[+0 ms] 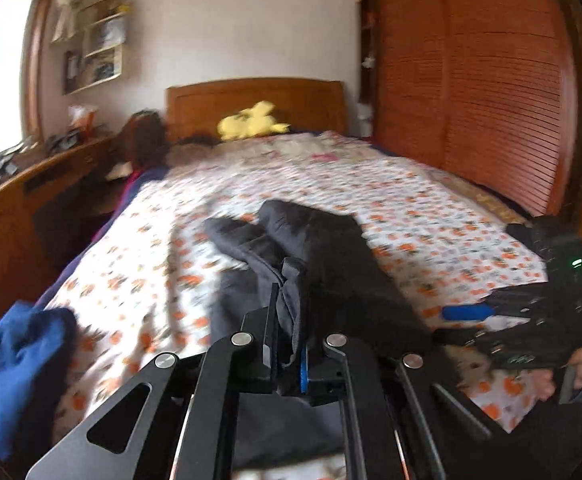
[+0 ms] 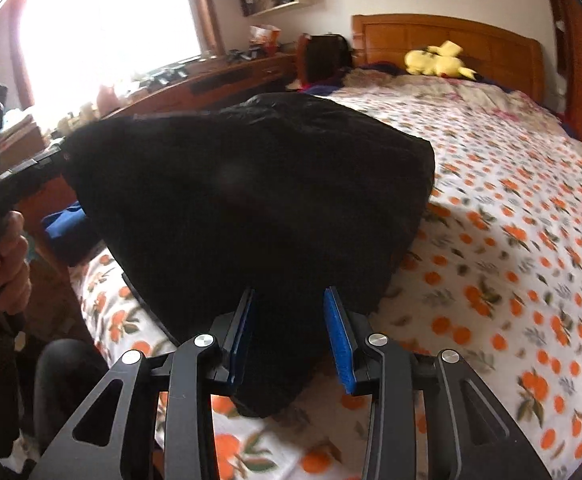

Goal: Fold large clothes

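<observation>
Left gripper (image 1: 287, 320): jaws drawn narrow and clamped on a bunched edge of the dark garment (image 1: 323, 248), which is pinched between the pads and trails away ahead of the fingertips onto the bed.
Right gripper (image 2: 291, 336): jaws partly apart with a thick fold of the same black cloth between the blue pads (image 2: 341, 344); the left pad meets the fabric, but contact on the right pad cannot be confirmed.
Garment position: bulk hangs ahead of and above the right tool, draped in a broad mound; its far end lies flat beyond the left tool.
Step in hand: judged to be lifting two edge points clear of the bed to carry one half over the other.
Advice, grip: check the right hold before raising further; a loose pad would likely let the heavy cloth slip.
Advice, motion: keep both tools level with each other and the edge taut between them, so the fold lands square.
Advice, clearance: blue cloth (image 1: 19, 372) sits just left of the left tool; keep the garment off it.
Surface: bedspread (image 2: 511, 220), white with orange fruit print, soft and lightly rumpled.
Room: wooden headboard (image 1: 255, 100) far ahead with a yellow plush toy (image 1: 251, 120) before it; louvred wardrobe doors (image 1: 471, 92) to the right; window and cluttered wooden desk (image 2: 219, 76) to the left.
</observation>
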`<state>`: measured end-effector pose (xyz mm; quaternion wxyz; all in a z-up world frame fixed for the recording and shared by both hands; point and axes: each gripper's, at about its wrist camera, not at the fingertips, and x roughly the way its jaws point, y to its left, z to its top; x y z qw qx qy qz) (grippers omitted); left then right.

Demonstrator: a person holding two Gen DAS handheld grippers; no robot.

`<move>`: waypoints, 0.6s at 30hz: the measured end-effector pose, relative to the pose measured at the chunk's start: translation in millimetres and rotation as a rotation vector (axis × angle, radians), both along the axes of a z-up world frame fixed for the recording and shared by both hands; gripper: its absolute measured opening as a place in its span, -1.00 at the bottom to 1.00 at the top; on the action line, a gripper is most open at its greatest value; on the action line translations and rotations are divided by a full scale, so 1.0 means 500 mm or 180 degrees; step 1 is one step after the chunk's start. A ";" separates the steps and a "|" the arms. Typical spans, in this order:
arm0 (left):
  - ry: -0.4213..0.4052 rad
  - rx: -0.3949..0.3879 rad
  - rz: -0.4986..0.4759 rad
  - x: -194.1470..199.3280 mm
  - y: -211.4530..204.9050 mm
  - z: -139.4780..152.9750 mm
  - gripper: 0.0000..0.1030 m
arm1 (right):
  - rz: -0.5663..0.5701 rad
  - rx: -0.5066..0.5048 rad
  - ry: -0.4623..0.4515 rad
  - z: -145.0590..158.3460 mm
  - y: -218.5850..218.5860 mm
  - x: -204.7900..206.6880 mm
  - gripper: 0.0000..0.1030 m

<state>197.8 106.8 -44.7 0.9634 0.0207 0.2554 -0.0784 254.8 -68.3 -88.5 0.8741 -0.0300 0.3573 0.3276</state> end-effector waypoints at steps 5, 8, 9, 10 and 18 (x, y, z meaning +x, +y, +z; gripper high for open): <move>0.0423 -0.0137 0.0311 0.025 0.109 -0.107 -0.85 | 0.0208 -0.0005 0.0096 -0.029 0.060 0.004 -0.34; 0.0533 -0.0214 0.0370 0.029 0.140 -0.155 -0.84 | 0.0311 -0.0114 0.0144 -0.056 0.086 0.005 -0.34; 0.0552 -0.0241 0.0379 0.028 0.146 -0.167 -0.84 | 0.0342 -0.0163 0.0171 -0.065 0.093 0.006 -0.34; 0.0575 -0.0255 0.0390 0.029 0.150 -0.179 -0.84 | 0.0358 -0.0191 0.0198 -0.071 0.095 0.007 -0.34; 0.0615 -0.0287 0.0372 0.018 0.163 -0.226 -0.82 | 0.0311 -0.0329 0.0149 -0.038 0.098 0.059 -0.28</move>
